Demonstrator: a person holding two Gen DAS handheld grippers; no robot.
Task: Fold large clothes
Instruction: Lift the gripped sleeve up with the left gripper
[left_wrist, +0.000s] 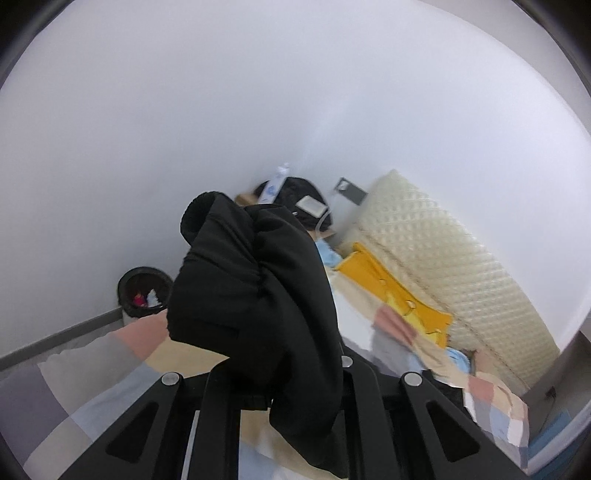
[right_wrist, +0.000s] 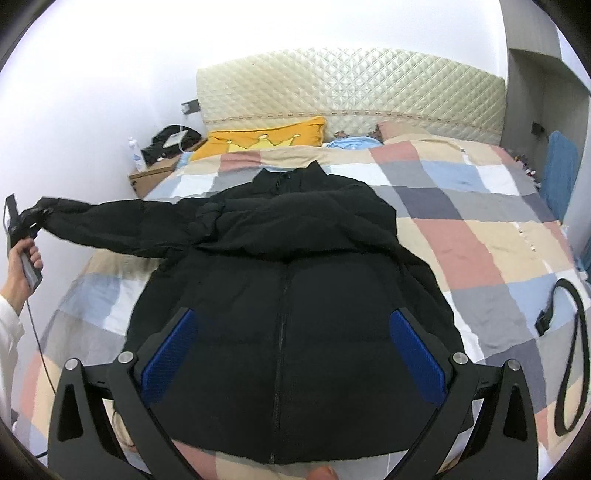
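Black jacket (right_wrist: 288, 280) flat on bed (right_wrist: 480, 236); sleeve (left_wrist: 255, 280) clamped in left hand-held gripper (left_wrist: 273, 376); right hand-held gripper (right_wrist: 291, 354) spread apart above hem.

Left gripper (right_wrist: 26, 218): held out at far left in the person's bare hand (right_wrist: 24, 264), white-sleeved forearm below; fingers closed, pinching the black jacket's sleeve cuff (left_wrist: 199, 218). Right gripper (right_wrist: 291, 354): jaws spread wide, blue pads (right_wrist: 171, 354) exposed, gripping nothing

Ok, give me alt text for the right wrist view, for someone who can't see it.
A black puffer jacket lies front-up on a patchwork bed, zipped, between the open right tongs. At far left, the left tongs hold one sleeve stretched out sideways.
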